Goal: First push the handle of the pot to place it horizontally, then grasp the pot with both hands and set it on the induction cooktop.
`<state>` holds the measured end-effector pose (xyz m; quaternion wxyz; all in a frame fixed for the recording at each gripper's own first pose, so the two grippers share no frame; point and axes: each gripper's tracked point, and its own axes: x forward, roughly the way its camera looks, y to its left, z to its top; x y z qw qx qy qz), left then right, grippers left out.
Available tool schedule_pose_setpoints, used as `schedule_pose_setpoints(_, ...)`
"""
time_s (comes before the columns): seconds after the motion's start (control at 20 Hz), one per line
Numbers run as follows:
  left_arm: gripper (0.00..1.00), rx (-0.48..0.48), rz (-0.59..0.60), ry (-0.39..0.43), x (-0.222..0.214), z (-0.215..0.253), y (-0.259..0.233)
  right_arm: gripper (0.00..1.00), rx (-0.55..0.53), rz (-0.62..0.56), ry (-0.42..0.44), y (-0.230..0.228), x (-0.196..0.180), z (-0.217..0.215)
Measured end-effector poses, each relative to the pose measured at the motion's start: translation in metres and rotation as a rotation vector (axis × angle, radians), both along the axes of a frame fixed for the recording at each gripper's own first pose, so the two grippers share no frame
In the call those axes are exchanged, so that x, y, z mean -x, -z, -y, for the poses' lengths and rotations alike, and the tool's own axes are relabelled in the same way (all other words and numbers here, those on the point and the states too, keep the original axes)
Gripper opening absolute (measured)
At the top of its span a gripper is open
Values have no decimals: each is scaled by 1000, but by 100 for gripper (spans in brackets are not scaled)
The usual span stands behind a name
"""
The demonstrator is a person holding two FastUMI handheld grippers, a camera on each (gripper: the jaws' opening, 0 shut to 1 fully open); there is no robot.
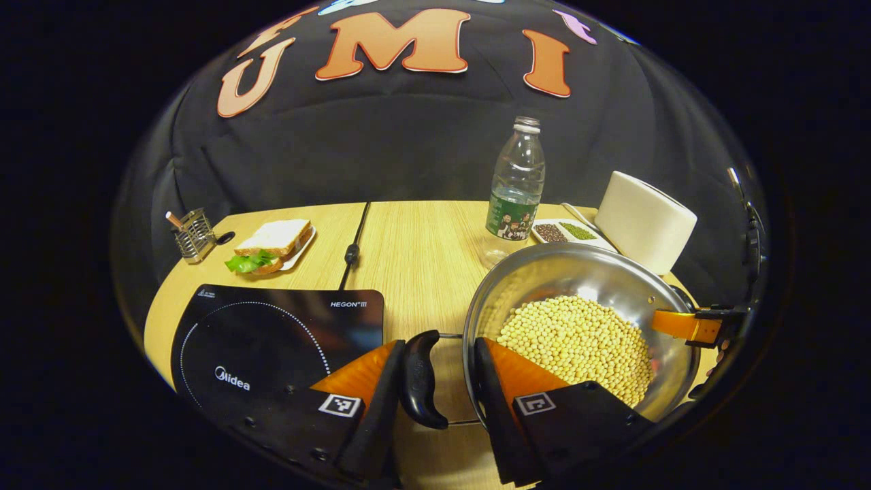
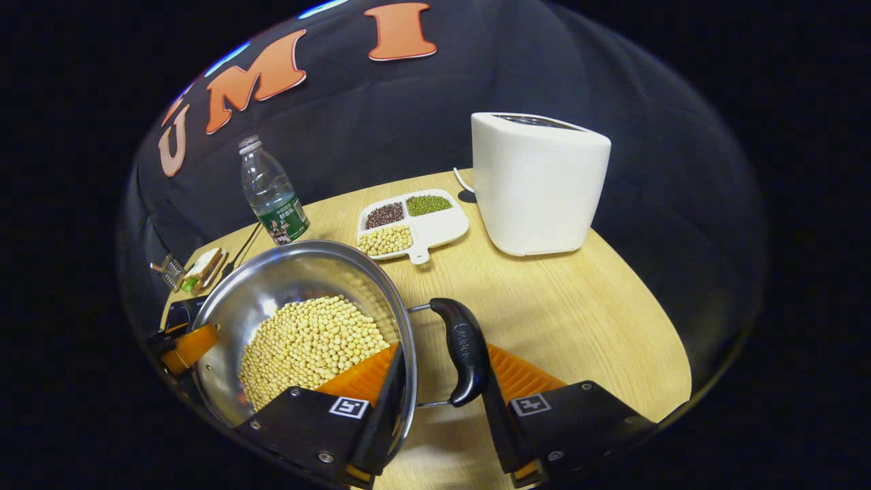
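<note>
On the wooden counter (image 1: 422,245), a clear plastic bottle (image 1: 517,184) stands just behind the pot (image 1: 578,299), with a divided white dish (image 2: 412,224) of beans and a white toaster (image 2: 537,184) off to its right side. A sandwich on a small plate (image 1: 275,245) and a wire holder (image 1: 192,235) sit at the far left corner, and a black cable (image 1: 352,252) runs across the counter between them and the bottle. The black induction cooktop (image 1: 272,333) lies flat just left of the pot, its glass surface bare.

The pot is a shiny steel pan, heaped on one side with pale yellow soybeans (image 1: 578,344), and has a black loop handle on a wire bracket at each side. It is beside the cooktop, not on it.

In the left gripper view, the left gripper (image 1: 439,381) straddles the pot's left handle (image 1: 418,378): one finger lies outside the handle and the other reaches inside the rim against the pot wall. In the right gripper view, the right gripper (image 2: 442,381) does the same at the right handle (image 2: 463,350), one finger inside the pot, one outside the handle. Both pairs of fingers are closed around handle and rim together.
</note>
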<state>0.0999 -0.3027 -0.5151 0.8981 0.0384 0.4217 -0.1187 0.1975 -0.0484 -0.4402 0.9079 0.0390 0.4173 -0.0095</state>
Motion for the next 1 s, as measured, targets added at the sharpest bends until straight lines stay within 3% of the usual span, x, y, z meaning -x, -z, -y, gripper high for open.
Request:
schedule_pose_setpoints(0.05, 67, -4, 5, 7, -1, 1, -1, 53, -10, -1, 7, 0, 1, 0)
schedule_pose_setpoints(0.1, 65, -6, 4, 9, -1, 3, -2, 54, -18, -1, 18, -2, 3, 1)
schedule_pose_setpoints(0.15, 63, -5, 5, 8, 0, 4, -4, 46, -31, 3, 39, -2, 3, 0)
schedule_pose_setpoints(0.35, 56, 16, -36, -4, 11, 5, -4, 40, -86, -3, 105, -10, 14, 3)
schedule_pose_setpoints(0.7, 58, 53, 13, -13, 16, -2, -53, 37, -99, 71, 124, -63, 25, -7)
schedule_pose_setpoints(1.0, 60, 86, 41, -72, 22, -53, -97, 37, -126, 123, 82, -108, 39, -60)
